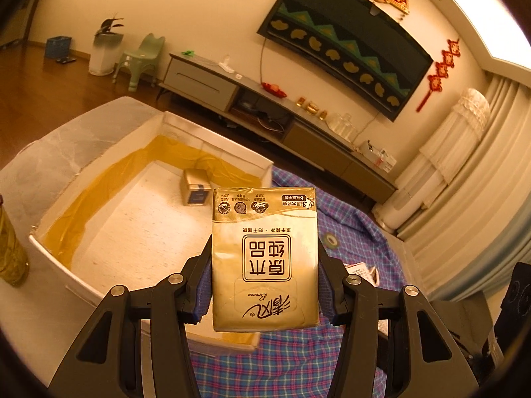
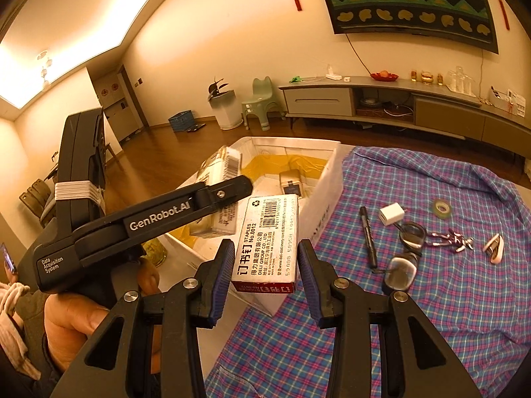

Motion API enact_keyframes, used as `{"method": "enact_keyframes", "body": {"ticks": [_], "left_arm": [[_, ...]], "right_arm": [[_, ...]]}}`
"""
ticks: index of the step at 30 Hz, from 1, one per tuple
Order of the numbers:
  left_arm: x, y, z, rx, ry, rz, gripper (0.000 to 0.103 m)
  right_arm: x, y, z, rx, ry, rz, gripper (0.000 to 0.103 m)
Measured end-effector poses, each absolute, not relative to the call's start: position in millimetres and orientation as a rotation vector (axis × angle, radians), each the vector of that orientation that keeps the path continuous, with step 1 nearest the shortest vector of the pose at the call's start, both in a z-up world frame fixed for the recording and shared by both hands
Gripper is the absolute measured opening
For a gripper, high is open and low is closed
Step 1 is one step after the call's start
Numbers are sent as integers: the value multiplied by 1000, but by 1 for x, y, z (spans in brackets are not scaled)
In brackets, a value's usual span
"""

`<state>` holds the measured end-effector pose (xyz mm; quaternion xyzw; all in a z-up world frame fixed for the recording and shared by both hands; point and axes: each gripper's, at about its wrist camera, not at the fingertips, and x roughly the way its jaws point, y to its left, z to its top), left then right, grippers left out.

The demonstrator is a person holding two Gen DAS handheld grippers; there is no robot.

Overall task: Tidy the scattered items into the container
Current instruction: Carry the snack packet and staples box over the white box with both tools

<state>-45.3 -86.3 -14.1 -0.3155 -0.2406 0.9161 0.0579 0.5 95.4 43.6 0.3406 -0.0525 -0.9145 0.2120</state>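
My left gripper (image 1: 265,285) is shut on a gold tissue pack (image 1: 265,258) and holds it upright over the near right corner of the white container box (image 1: 99,165). A small gold box (image 1: 195,187) lies inside the container at its far side. My right gripper (image 2: 265,265) is shut on a white staples box (image 2: 267,242) and holds it above the container's near wall (image 2: 327,192). The left gripper with the tissue pack (image 2: 219,192) shows in the right wrist view, over the container.
On the plaid cloth (image 2: 431,298) lie a black pen (image 2: 368,237), a white charger cube (image 2: 391,214), a tape roll (image 2: 443,207), glasses (image 2: 406,252), a small figure keychain (image 2: 453,240) and a small stapler (image 2: 494,248). A yellowish bottle (image 1: 10,248) stands left of the container.
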Motion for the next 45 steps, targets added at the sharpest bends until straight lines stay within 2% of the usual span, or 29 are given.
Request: {"method": "enact_keyframes", "body": {"ticks": [14,27,37,45], "left_arm": [[-39,-139,-29,-1011,-802,2846,54],[-97,-170,-24,-1127,-838,2810,54],[-105,-162,-64,-1267,-823,2742,54],[-107,-189,-64,-1260,-870,2748,54]], "right_arm": [[-23,72,53,928,-166,-2495,41],[-66,50,65,947,-115,-2471,41],[-113,31,45,1069,-80,-2406,41],[-156,10,31,1166,-120,-2331,41]]}}
